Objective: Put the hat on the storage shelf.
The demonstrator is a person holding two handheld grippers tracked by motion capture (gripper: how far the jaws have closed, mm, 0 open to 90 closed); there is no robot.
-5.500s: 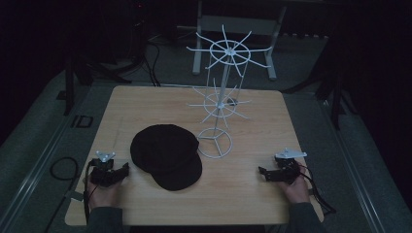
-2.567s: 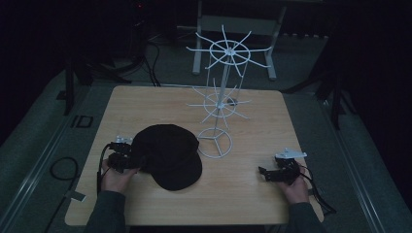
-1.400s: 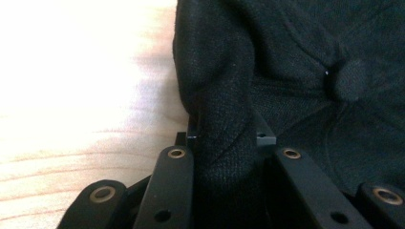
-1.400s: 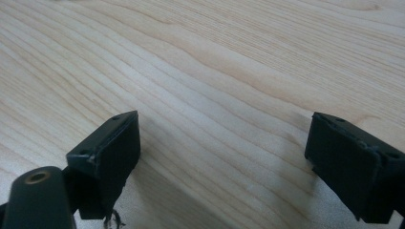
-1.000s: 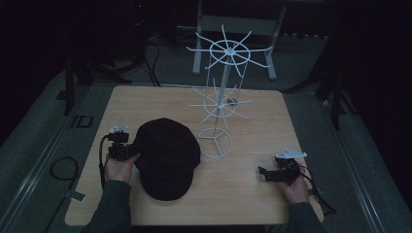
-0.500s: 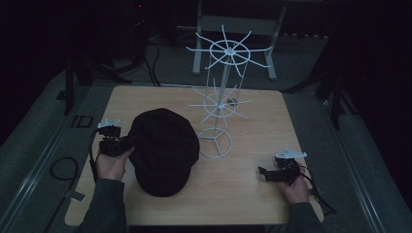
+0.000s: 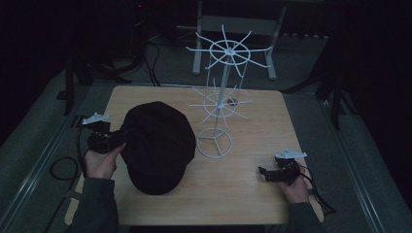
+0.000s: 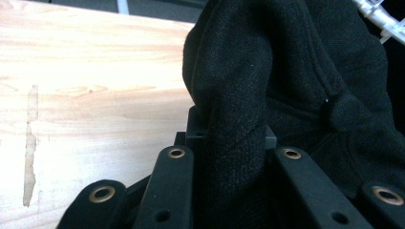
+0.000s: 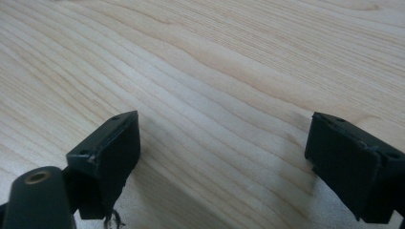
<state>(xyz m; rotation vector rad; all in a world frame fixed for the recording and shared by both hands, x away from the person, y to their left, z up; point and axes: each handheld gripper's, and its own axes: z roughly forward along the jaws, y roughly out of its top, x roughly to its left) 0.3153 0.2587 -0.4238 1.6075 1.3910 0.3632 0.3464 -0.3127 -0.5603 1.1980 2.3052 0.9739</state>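
Note:
A black fabric cap (image 7: 158, 145) hangs lifted over the left half of the wooden table (image 7: 252, 189). My left gripper (image 7: 112, 140) is shut on the cap's left edge; in the left gripper view a fold of the black cloth (image 8: 239, 143) is pinched between the jaws. A white wire display stand (image 7: 221, 97) with spoked arms rises at the table's middle, just right of the cap. My right gripper (image 7: 265, 173) rests low near the table's front right, open, with bare wood between its pads (image 9: 112, 152).
The stand's round wire base (image 7: 214, 143) lies close to the cap's right side. Dark floor, cables and a metal frame (image 7: 233, 24) surround the table. Bare wood lies between the stand and my right gripper.
My left gripper took hold of the cap's edge and lifted it up and to the left, bunching the cap off the table. The right gripper stayed put.

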